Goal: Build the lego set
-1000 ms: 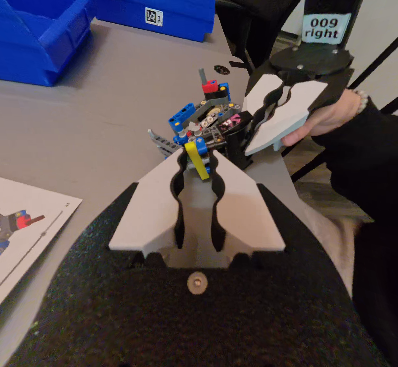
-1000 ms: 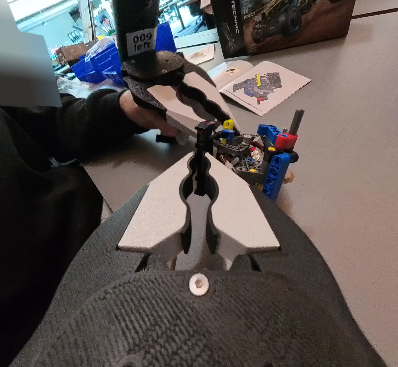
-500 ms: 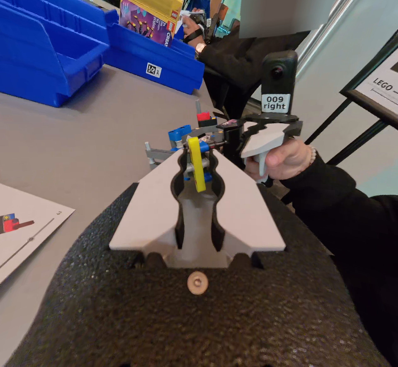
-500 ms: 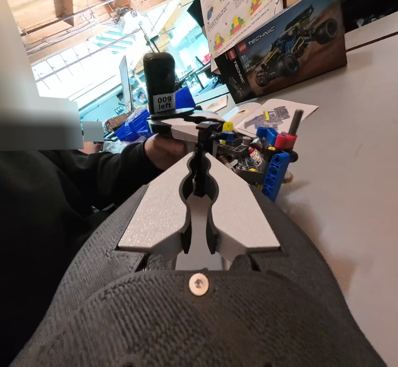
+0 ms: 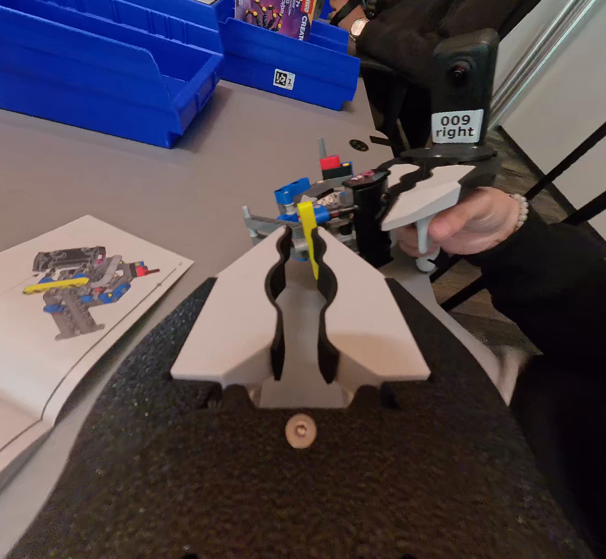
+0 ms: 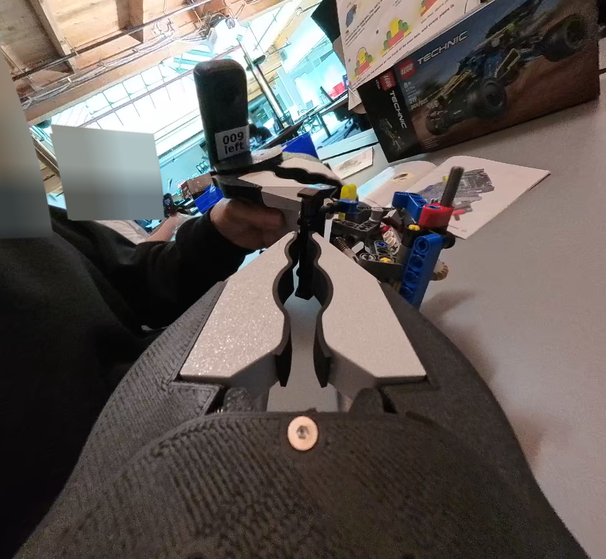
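I am holding my left tool against a brick-built model that is standing on the smooth grey desk near its edge. Its 2 pale, matte fingers with wavy black inner pads are standing narrowly apart around a flat yellow beam. The beam is lying against the right pad, while a gap is showing toward the left pad, where a grey part of the model is sitting; I cannot tell whether the tool is truly gripping. The beam's long axis is running toward me and slightly downward, its rounded far end pointing up and away.

My right tool is clamping a thin black upright panel at the near end of the model, both pads pressing on its flat sides. The panel's long axis is vertical, with a flat cap on top.

The model is a knobbly cluster of dark grey perforated beams, glossy blue beams, a small coil spring and a red connector carrying a dark axle that is pointing up and tilting slightly right.

A paper instruction booklet is lying open on my left side. 2 blue plastic bins are standing farther back, and a printed cardboard box is standing beyond the model.
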